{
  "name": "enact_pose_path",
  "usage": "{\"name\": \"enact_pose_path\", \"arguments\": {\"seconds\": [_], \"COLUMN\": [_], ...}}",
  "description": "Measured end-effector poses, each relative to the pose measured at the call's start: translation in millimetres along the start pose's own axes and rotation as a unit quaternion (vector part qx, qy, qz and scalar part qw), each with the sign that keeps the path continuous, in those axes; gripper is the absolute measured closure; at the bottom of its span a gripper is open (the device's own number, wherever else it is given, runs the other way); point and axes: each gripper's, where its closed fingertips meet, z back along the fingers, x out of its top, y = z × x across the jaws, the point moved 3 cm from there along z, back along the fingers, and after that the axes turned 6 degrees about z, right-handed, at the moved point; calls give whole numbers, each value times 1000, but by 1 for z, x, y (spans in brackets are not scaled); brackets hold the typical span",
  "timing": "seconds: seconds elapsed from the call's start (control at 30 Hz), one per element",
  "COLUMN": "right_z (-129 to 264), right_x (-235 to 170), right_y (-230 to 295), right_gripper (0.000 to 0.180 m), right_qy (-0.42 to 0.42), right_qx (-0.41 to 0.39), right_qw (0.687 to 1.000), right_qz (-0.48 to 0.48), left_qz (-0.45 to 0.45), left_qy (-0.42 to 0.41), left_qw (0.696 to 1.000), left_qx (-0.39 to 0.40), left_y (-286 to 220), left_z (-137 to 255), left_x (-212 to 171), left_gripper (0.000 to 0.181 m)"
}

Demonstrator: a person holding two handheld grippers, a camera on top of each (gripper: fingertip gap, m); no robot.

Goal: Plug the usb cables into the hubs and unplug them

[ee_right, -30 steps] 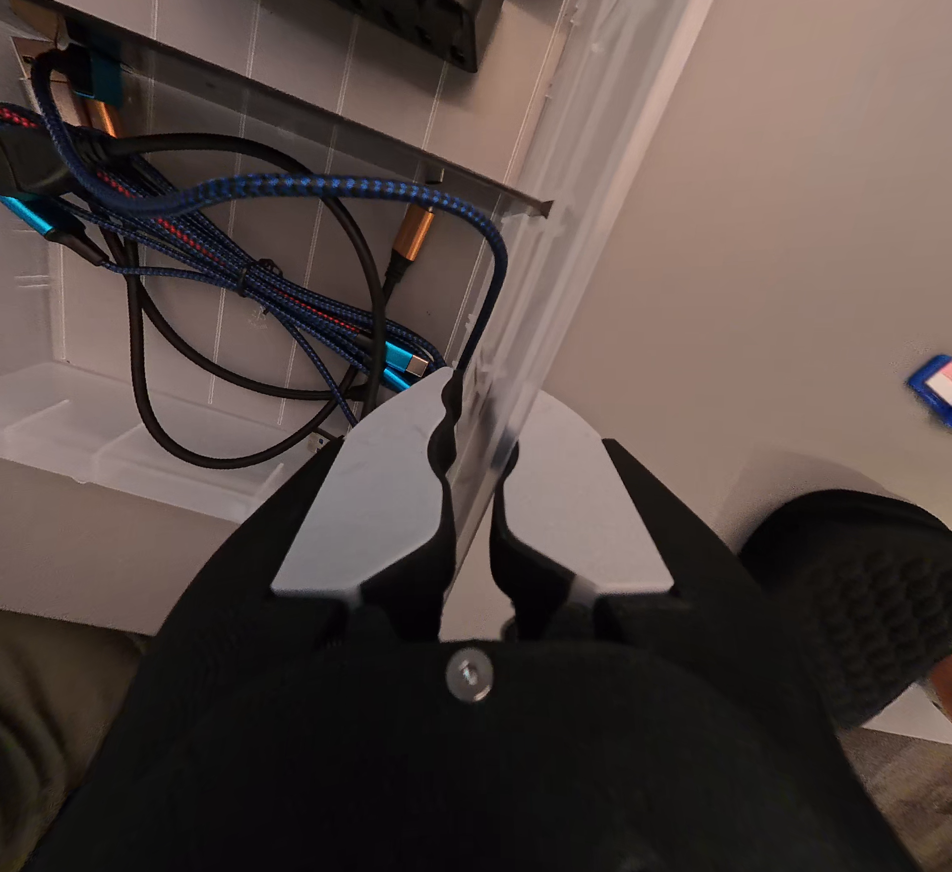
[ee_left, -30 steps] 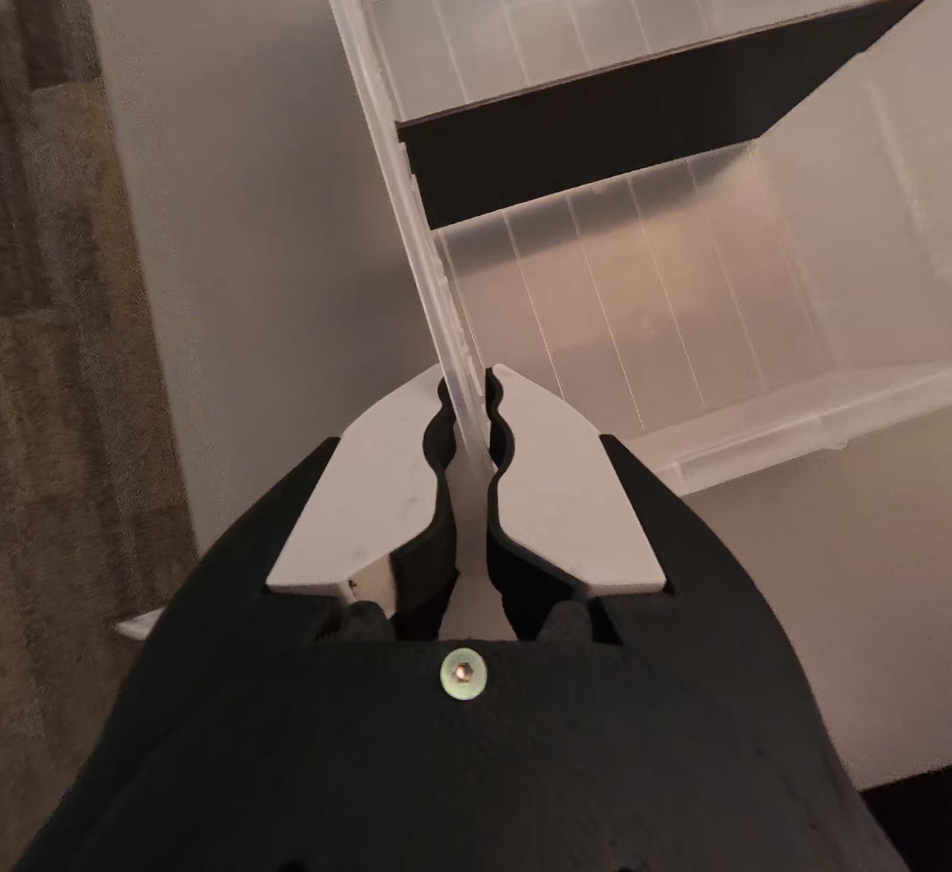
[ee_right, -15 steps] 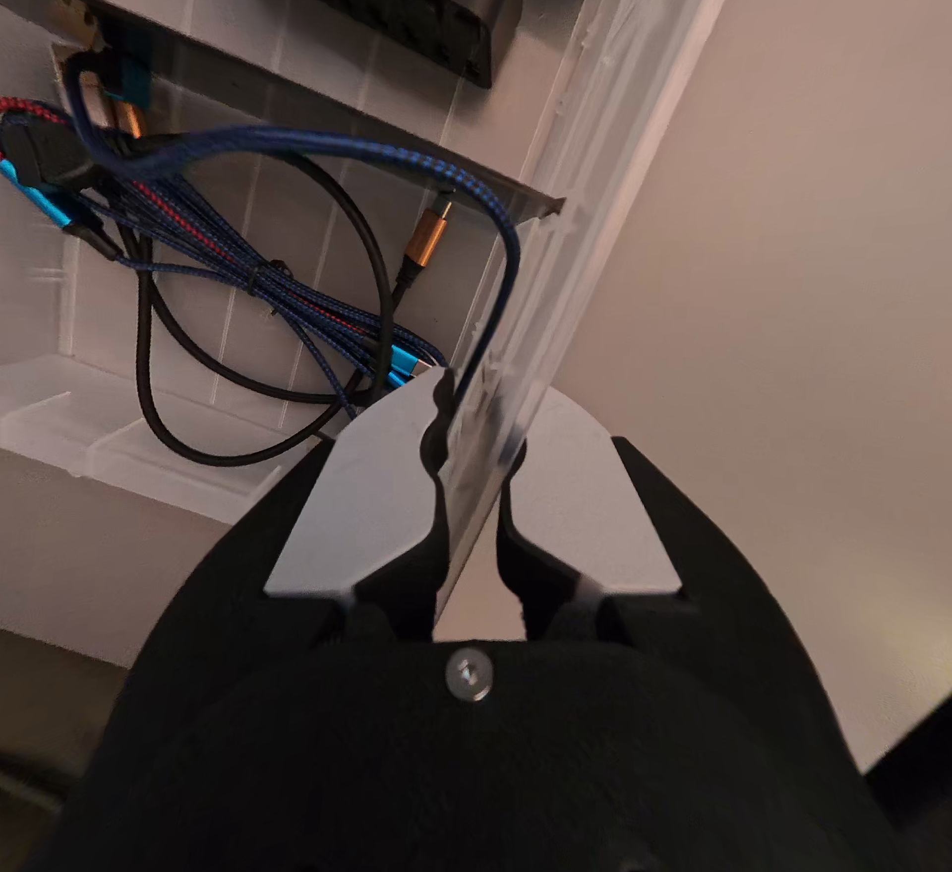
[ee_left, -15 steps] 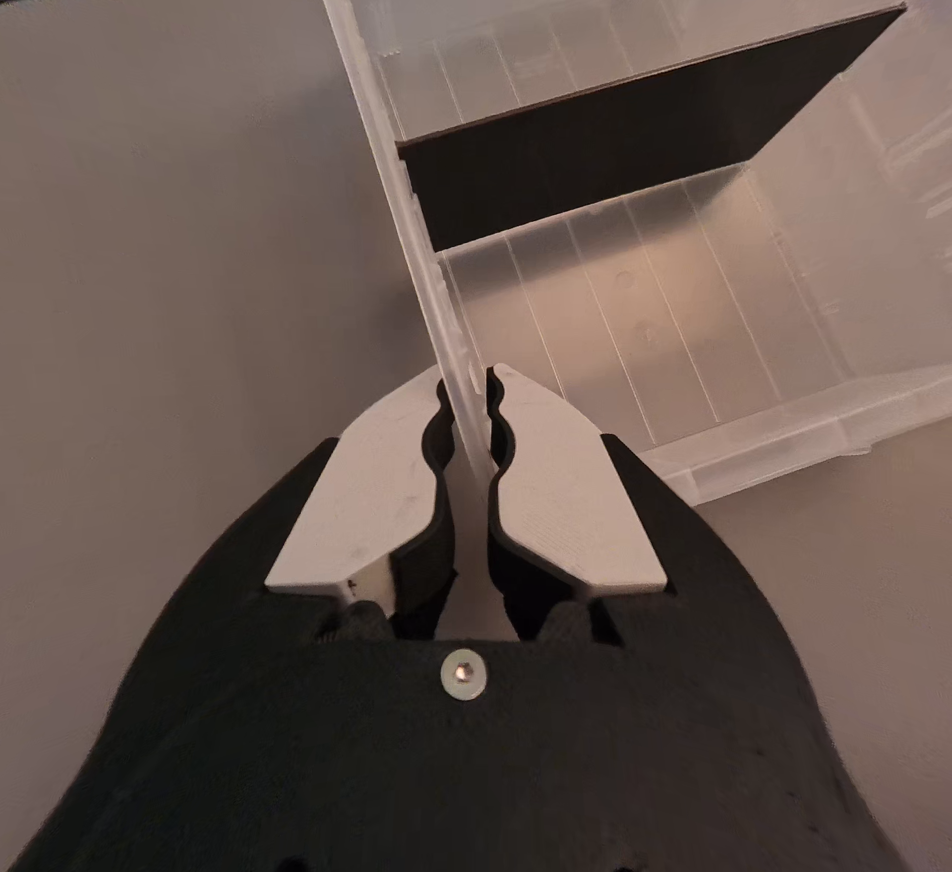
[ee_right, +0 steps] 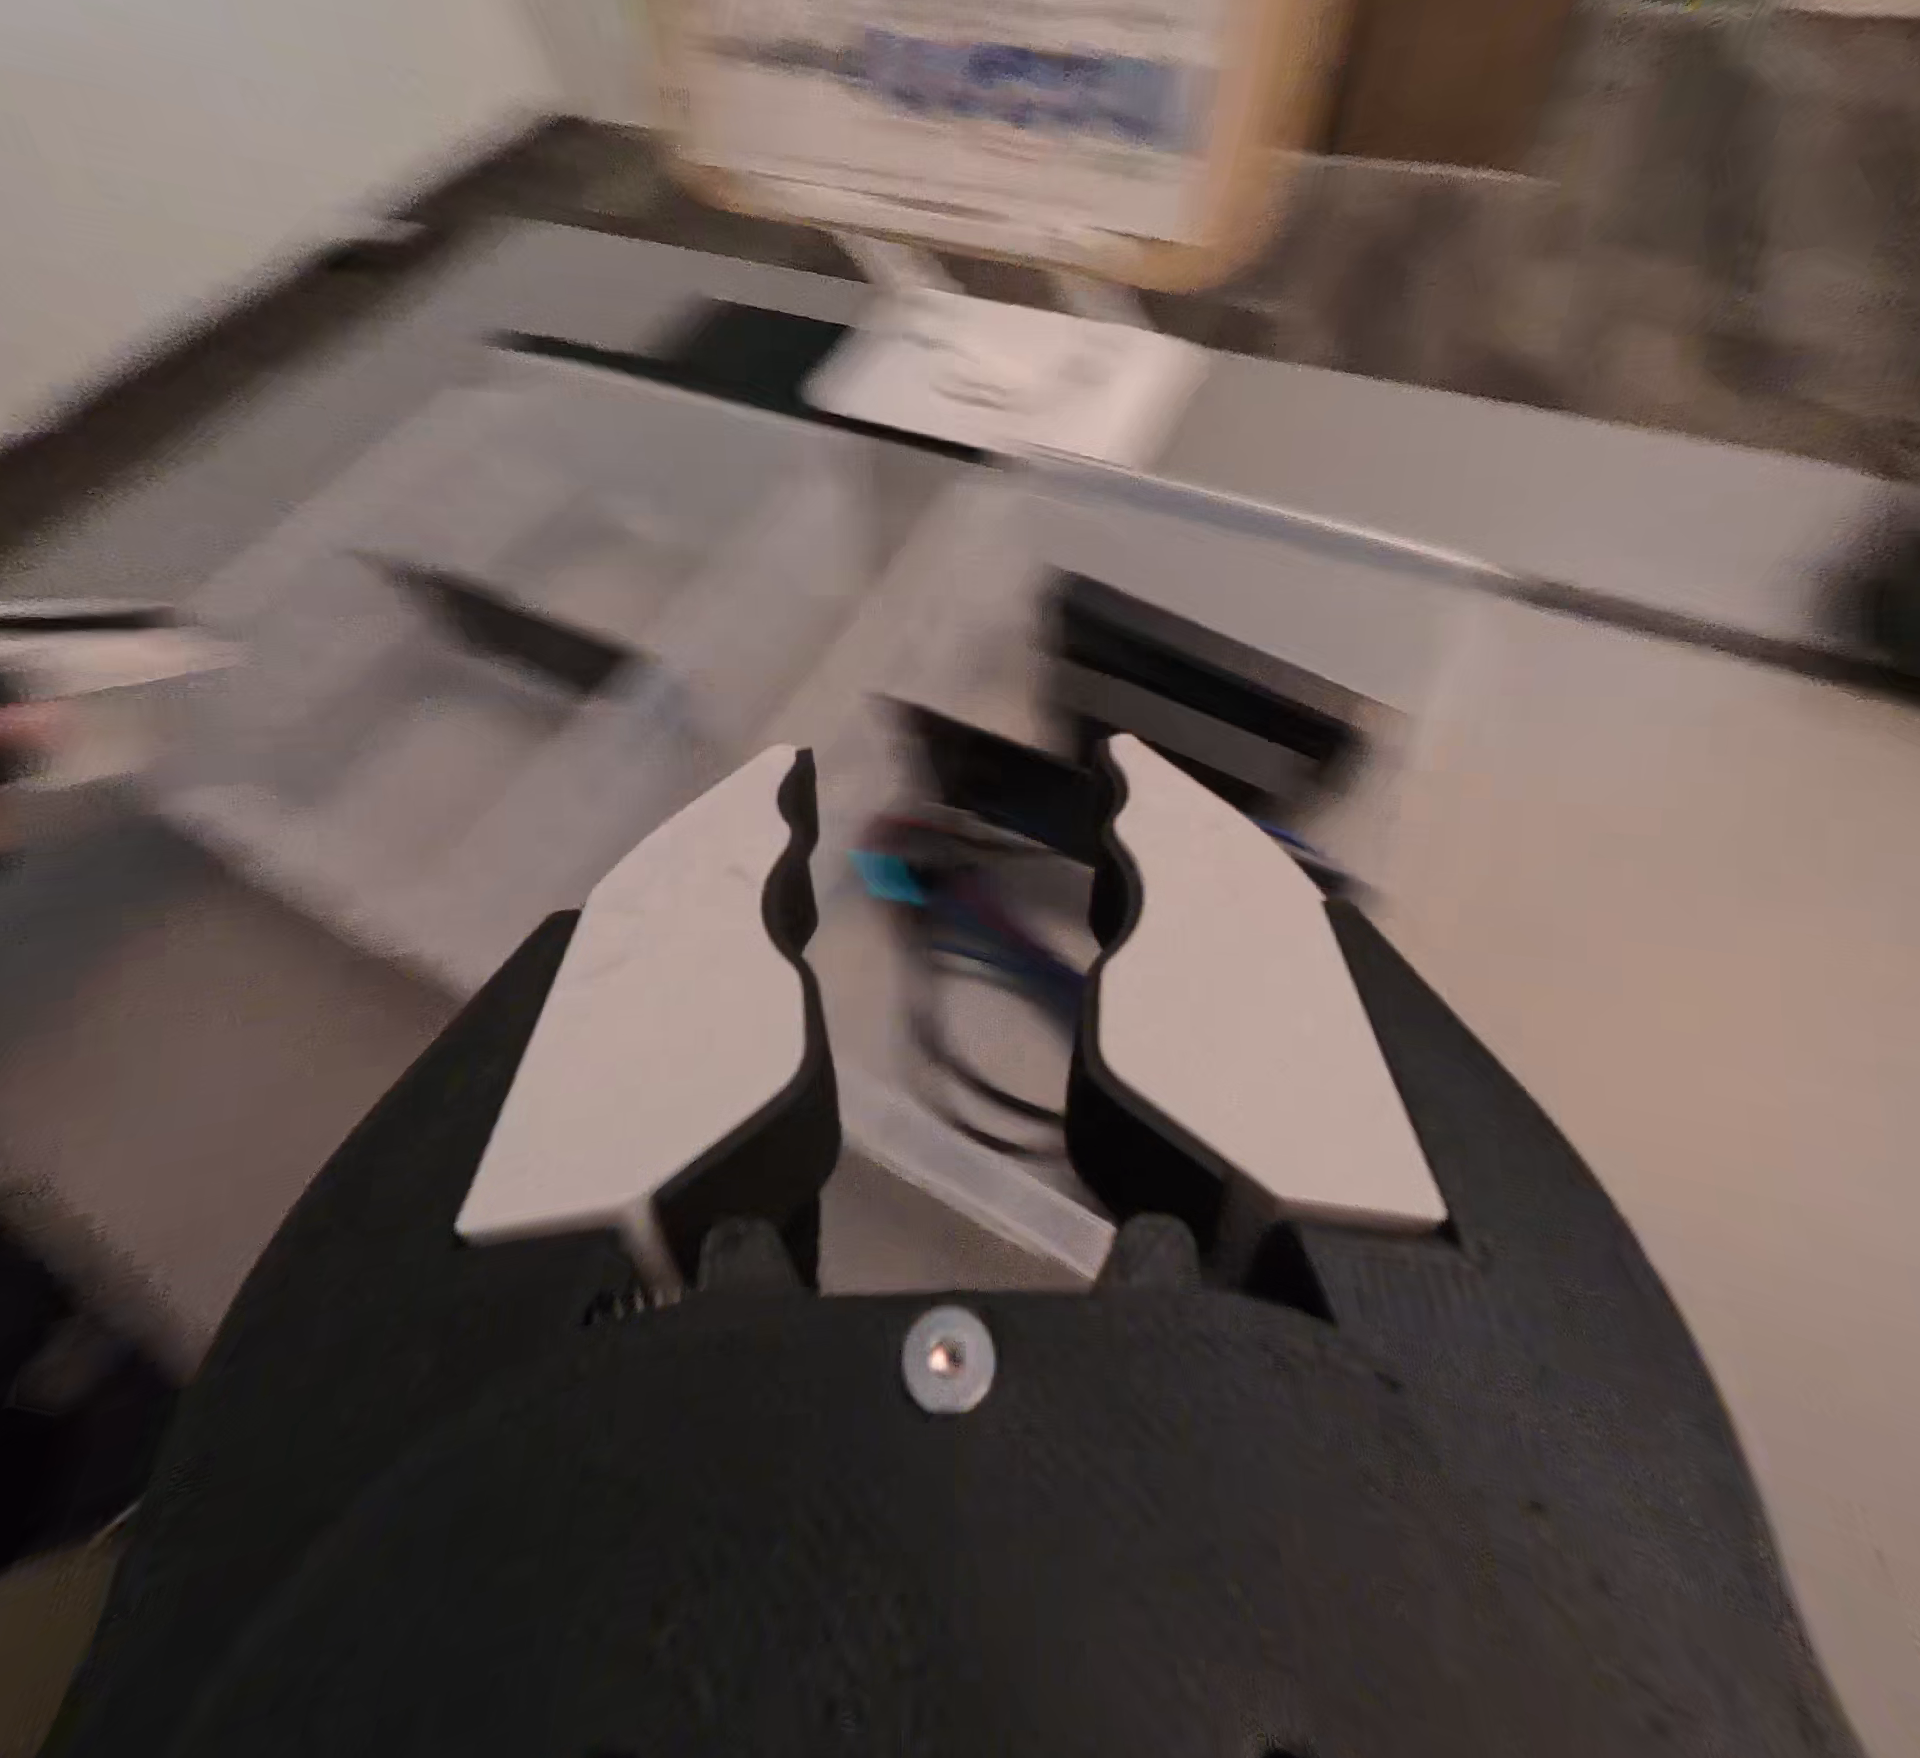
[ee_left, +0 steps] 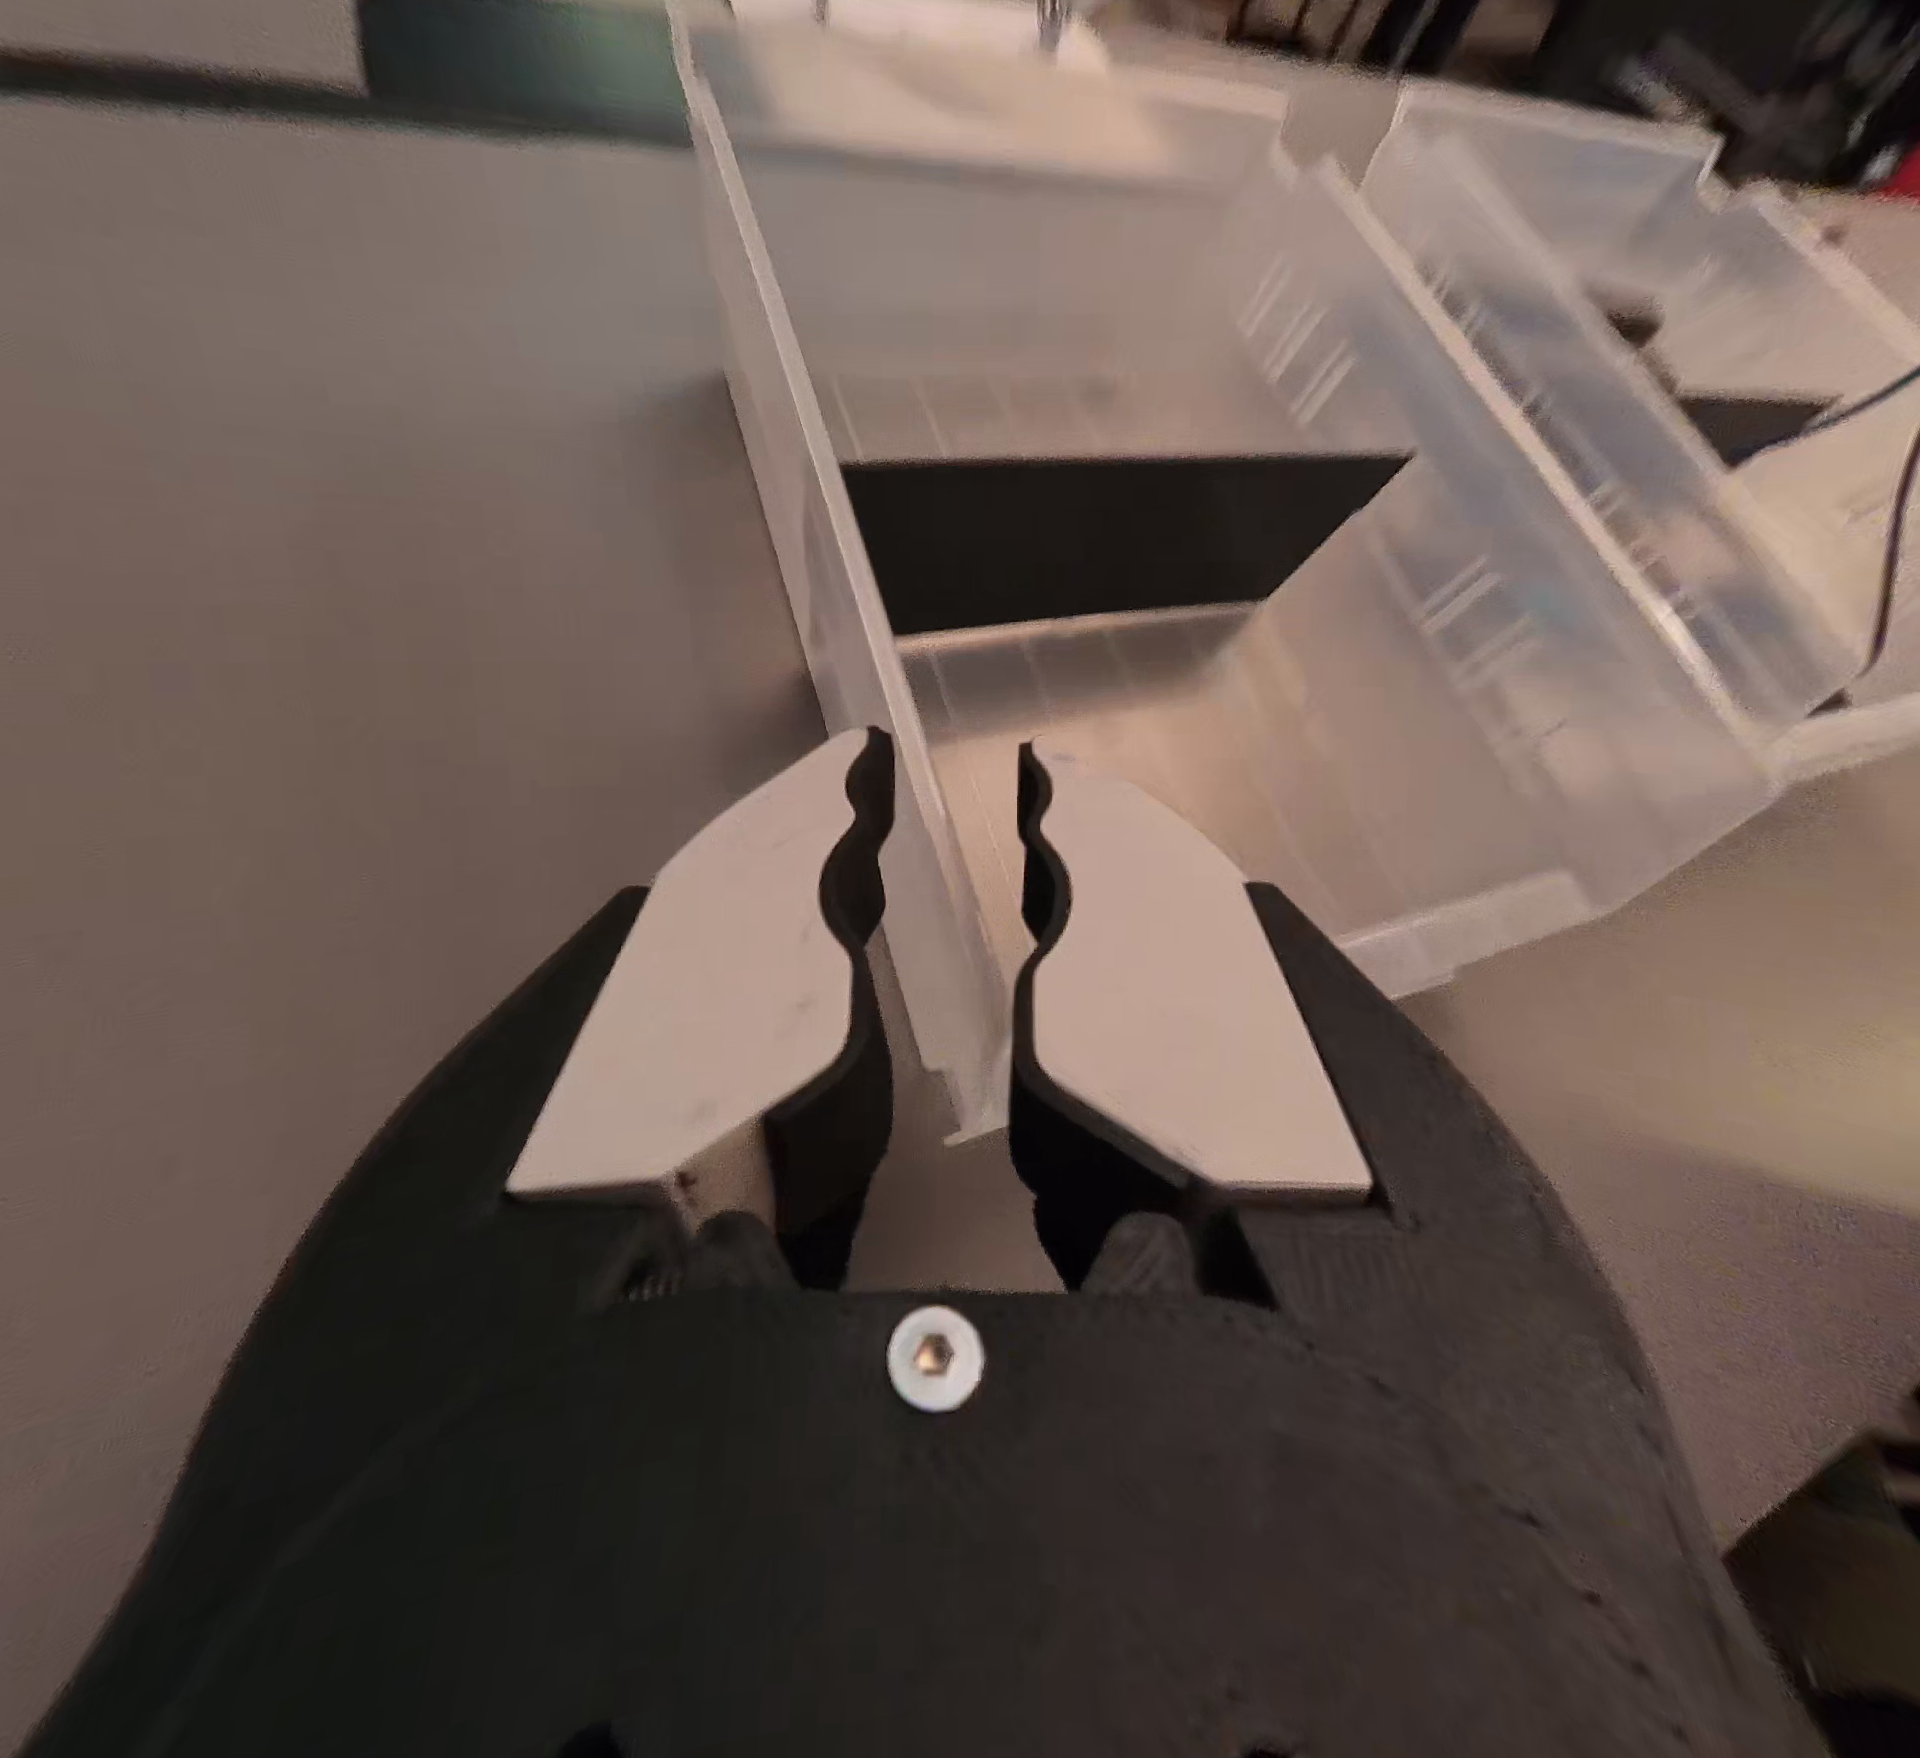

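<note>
My left claw [ee_left: 956,752] gapes astride the clear plastic bin's wall [ee_left: 831,503]. My right claw [ee_right: 956,752] gapes too; blurred blue and black cables [ee_right: 987,960] lie at twelve o'clock.

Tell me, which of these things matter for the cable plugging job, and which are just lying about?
Part of the job:
- clear plastic bin
- bin wall between the open left gripper
- blurred cables beyond the open right gripper

Just lying about:
- cardboard box
- grey table
</note>
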Motion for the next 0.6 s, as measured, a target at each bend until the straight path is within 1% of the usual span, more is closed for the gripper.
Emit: {"name": "enact_pose_path", "arguments": {"seconds": [0.03, 0.07, 0.1, 0.17, 0.23, 0.27, 0.33, 0.37, 0.5, 0.53, 0.6], "right_z": [-9, -23, -44, -95, -137, -150, -169, -175, -197, -204, -212], "right_x": [13, 19, 17, -3, -21, -29, -39, -47, -73, -78, -90], "right_y": [43, 76, 99, 117, 123, 124, 126, 124, 131, 133, 136], "right_gripper": [128, 128, 128, 128, 128, 127, 128, 127, 126, 129, 150], "right_qy": [-16, -3, 42, 163, 253, 291, 323, 350, 433, 454, 492], "right_qx": [102, 167, 192, 165, 152, 145, 129, 114, 107, 106, 104], "right_qw": [995, 986, 980, 972, 955, 946, 937, 929, 893, 883, 862], "right_qz": [7, 4, 13, 38, 6, -17, -27, -34, -60, -60, -59], "left_qz": [-4, -12, -20, -33, -44, -50, -64, -70, -78, -81, -90], "left_qy": [-23, -39, -46, -49, -58, -62, -66, -67, -74, -77, -75], "left_qw": [1000, 999, 999, 998, 997, 997, 995, 995, 994, 994, 993], "left_qx": [4, 13, 21, 26, 23, 22, 23, 22, 6, 2, -3], "left_y": [-2, -3, -5, -11, -20, -25, -30, -33, -44, -47, -53], "left_z": [8, 15, 21, 31, 40, 45, 54, 57, 68, 69, 70], "left_x": [6, 11, 14, 18, 21, 22, 22, 21, 22, 22, 21], "left_gripper": [160, 160, 160, 158, 158, 158, 158, 159, 159, 160, 160]}}
